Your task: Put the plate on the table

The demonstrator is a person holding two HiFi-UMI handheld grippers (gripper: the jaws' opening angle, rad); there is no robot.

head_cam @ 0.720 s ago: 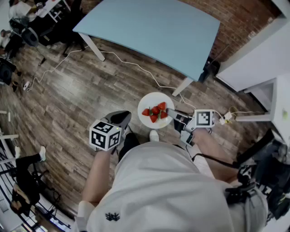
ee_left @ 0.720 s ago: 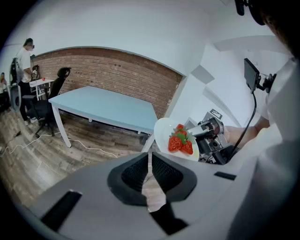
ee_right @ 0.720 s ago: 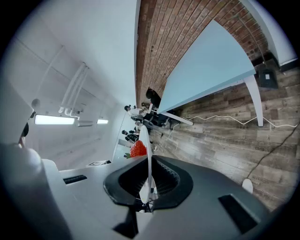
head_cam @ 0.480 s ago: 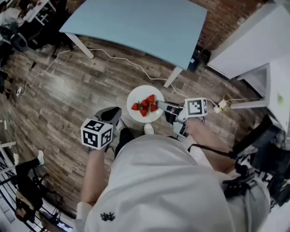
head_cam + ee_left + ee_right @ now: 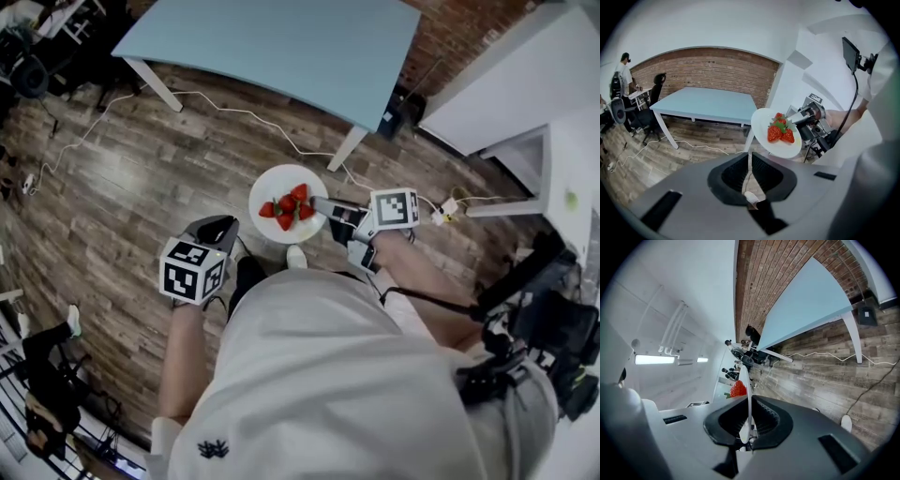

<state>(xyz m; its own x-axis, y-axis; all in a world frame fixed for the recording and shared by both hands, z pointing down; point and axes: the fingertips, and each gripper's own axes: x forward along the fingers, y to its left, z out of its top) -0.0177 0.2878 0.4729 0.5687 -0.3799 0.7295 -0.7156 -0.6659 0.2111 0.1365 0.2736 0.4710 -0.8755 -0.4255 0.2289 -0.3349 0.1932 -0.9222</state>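
Observation:
A white plate (image 5: 281, 187) with several strawberries (image 5: 287, 207) hangs over the wooden floor in front of me. My right gripper (image 5: 322, 207) is shut on the plate's right rim. In the right gripper view the plate (image 5: 748, 390) stands edge-on between the jaws, with a strawberry (image 5: 738, 389) on its left. My left gripper (image 5: 214, 228) is to the left of the plate, apart from it, shut and holding nothing. Its own view shows the plate (image 5: 764, 125) and strawberries (image 5: 780, 131) up to the right. The light blue table (image 5: 272, 42) stands ahead.
A white cable (image 5: 234, 113) snakes over the floor under the table, near a black box (image 5: 390, 119) by the table leg. White counters (image 5: 506, 84) stand at the right. Chairs and people (image 5: 28, 66) are far left. My shoe (image 5: 295, 256) shows below the plate.
The plate and both grippers have drifted up and left in the head view, nearer the blue table. The right gripper keeps its hold on the rim.

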